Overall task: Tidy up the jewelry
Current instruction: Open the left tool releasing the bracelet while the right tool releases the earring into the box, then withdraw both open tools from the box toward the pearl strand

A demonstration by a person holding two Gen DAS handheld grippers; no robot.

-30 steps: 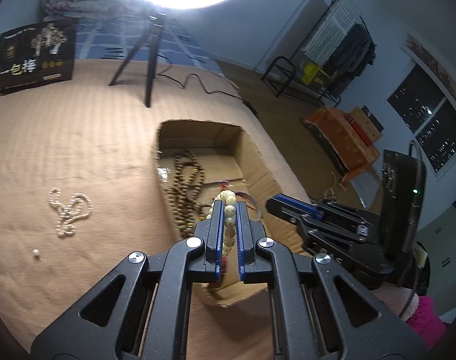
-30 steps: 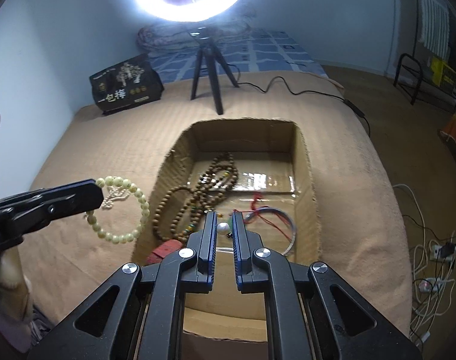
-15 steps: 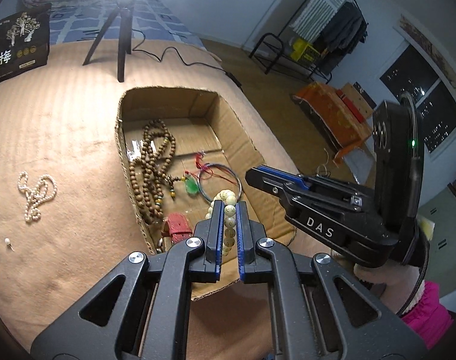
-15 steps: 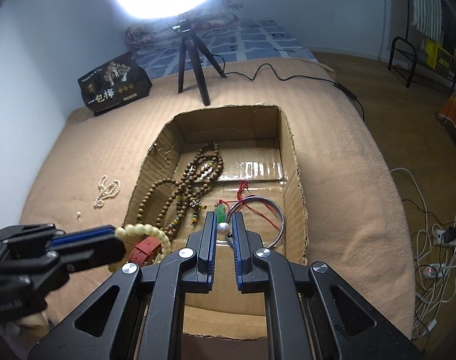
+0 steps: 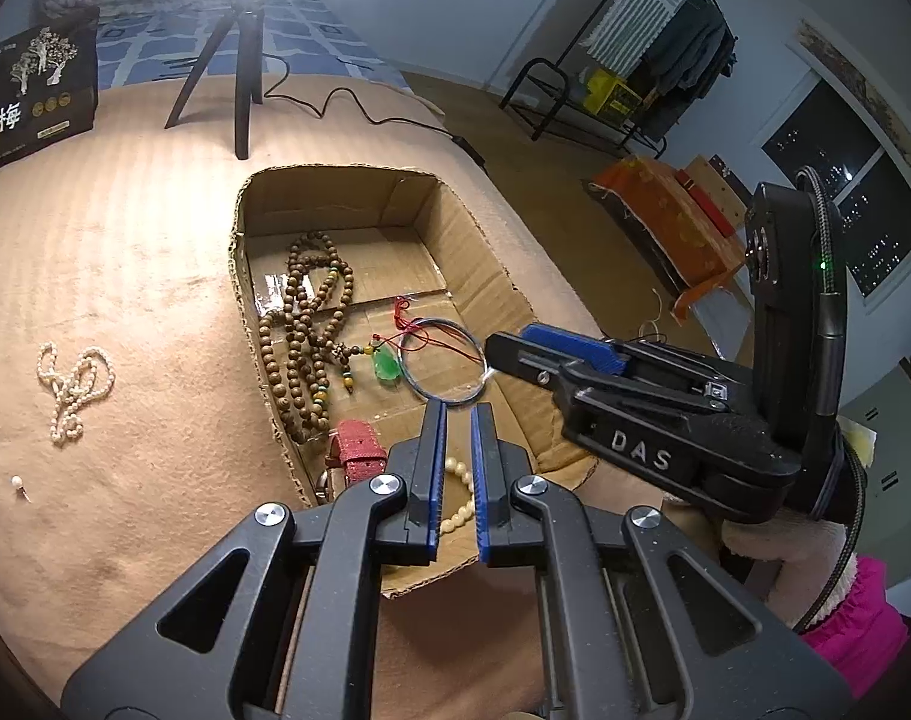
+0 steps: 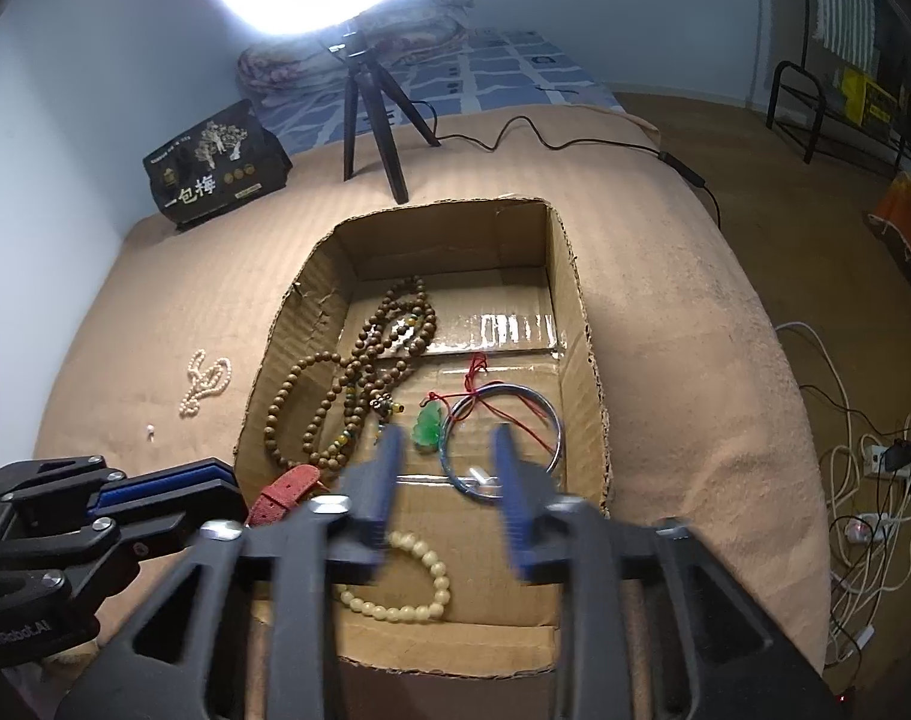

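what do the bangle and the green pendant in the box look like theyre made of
Bangle: probably polished metal, a thin silvery ring that catches bright glints. Green pendant: looks like jade or green glass, glossy and slightly translucent, on a red cord; which one cannot be told. Both lie on the floor of the cardboard box.

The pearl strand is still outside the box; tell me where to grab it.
Pinch the pearl strand at its bunched middle, where loops cross, coming straight down with the left tongs; it lies flat on the blanket, left of the box.
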